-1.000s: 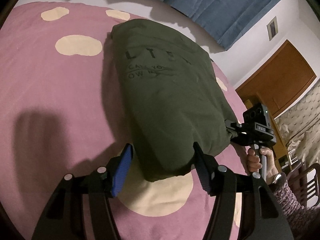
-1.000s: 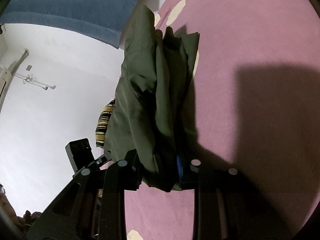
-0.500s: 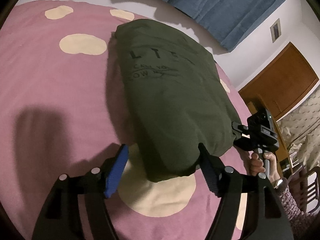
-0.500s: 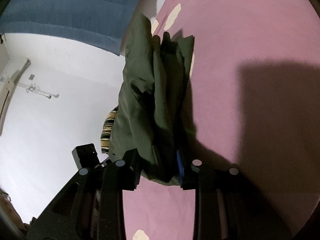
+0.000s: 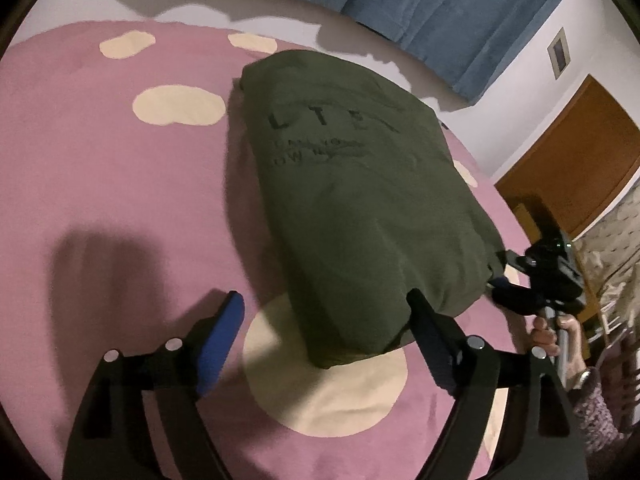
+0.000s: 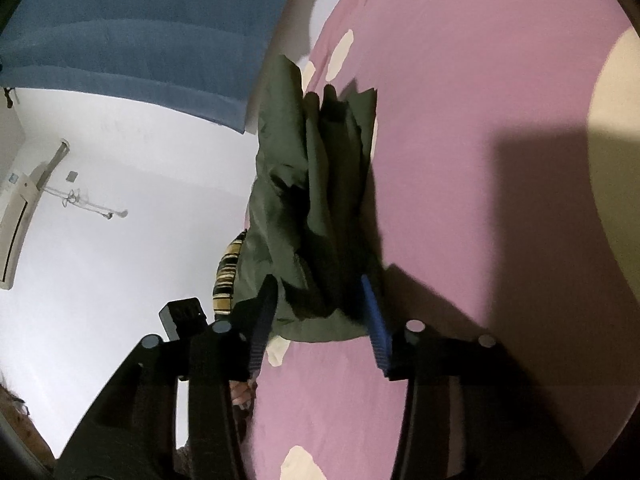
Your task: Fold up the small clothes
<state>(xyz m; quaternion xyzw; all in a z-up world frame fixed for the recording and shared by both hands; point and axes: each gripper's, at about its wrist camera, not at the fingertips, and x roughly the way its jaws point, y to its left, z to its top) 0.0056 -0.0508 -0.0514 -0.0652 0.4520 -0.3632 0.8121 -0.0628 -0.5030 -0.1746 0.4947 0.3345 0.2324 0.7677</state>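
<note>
A folded olive-green garment (image 5: 360, 200) with dark lettering lies on the pink bed cover (image 5: 120, 200). My left gripper (image 5: 326, 312) is open, its jaws wide apart around the garment's near corner, not clamping it. My right gripper (image 6: 320, 300) is open, its blue pads (image 6: 374, 320) either side of the garment's stacked edge (image 6: 316, 208), with the cloth loose between them. The right gripper also shows in the left wrist view (image 5: 536, 280) at the garment's right corner.
The pink cover has cream blotches (image 5: 178, 106). A blue curtain (image 5: 440, 8) and white wall lie beyond the bed. A brown wooden door (image 5: 576, 160) stands to the right. A striped cloth (image 6: 228, 280) shows behind the garment.
My right gripper has opened and let go of the garment's edge. My left gripper has pulled back slightly, so the garment's corner sits further out of its jaws.
</note>
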